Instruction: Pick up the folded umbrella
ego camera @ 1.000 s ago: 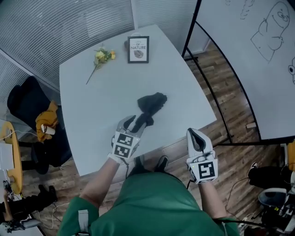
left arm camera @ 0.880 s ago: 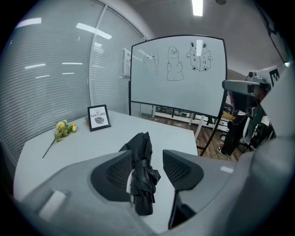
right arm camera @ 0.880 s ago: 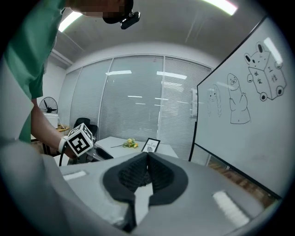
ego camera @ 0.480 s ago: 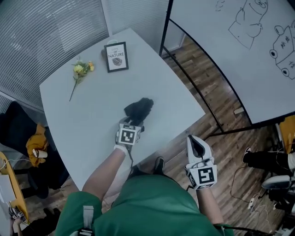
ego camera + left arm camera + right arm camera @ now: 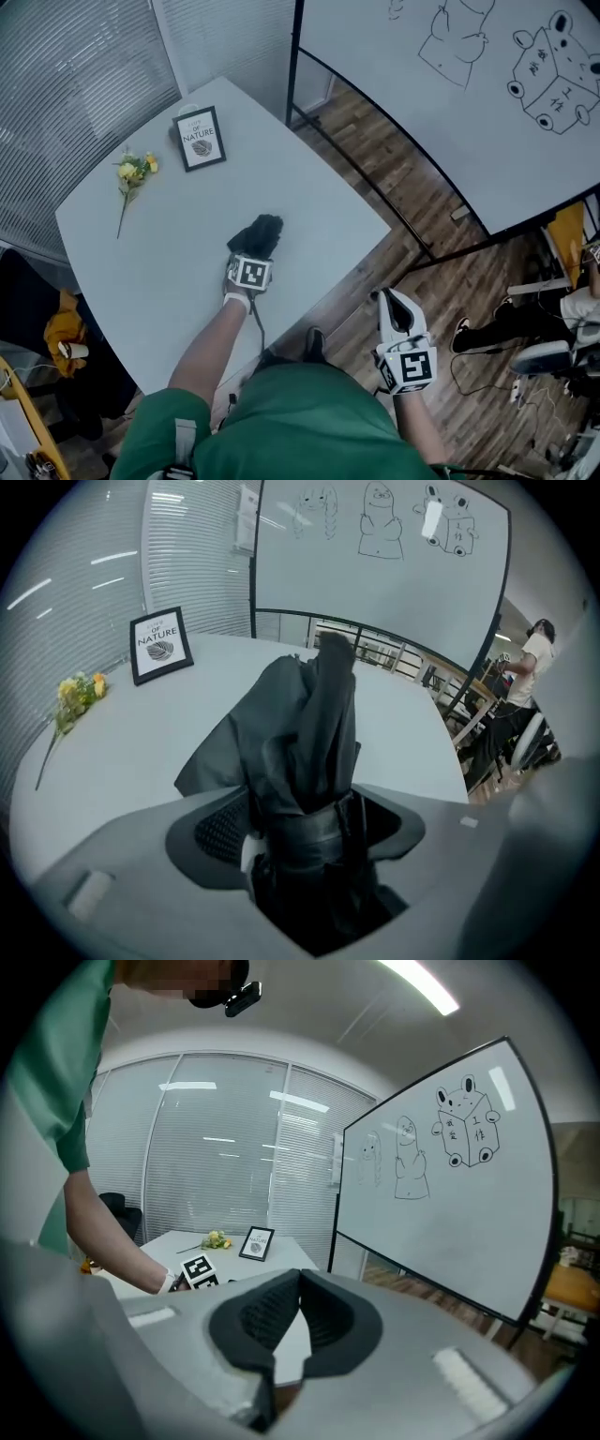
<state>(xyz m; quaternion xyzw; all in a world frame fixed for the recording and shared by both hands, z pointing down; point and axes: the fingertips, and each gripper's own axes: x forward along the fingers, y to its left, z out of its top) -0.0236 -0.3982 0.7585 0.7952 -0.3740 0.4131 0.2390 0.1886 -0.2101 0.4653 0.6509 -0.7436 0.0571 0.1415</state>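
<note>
The folded black umbrella (image 5: 260,231) lies on the white table (image 5: 141,272) near its front edge. In the left gripper view the umbrella (image 5: 305,724) points away from the camera, its strapped end low between the jaws. My left gripper (image 5: 251,255) points steeply down over that near end. Its jaws are opening, and the mesh pad (image 5: 217,832) on the left stands beside the bundle, not pressing on it. My right gripper (image 5: 394,298) hangs off the table's right side above the wooden floor. It is shut and empty, the pad tips meeting (image 5: 300,1274).
A framed print (image 5: 199,138) and a yellow flower sprig (image 5: 131,173) lie at the far end of the table. A whiteboard on a black stand (image 5: 469,94) runs along the right. A dark chair with a yellow garment (image 5: 61,328) stands at the left.
My left gripper has dropped onto the umbrella's near end and its jaws stand wider. The right gripper has drifted a little to the right, away from the table.
</note>
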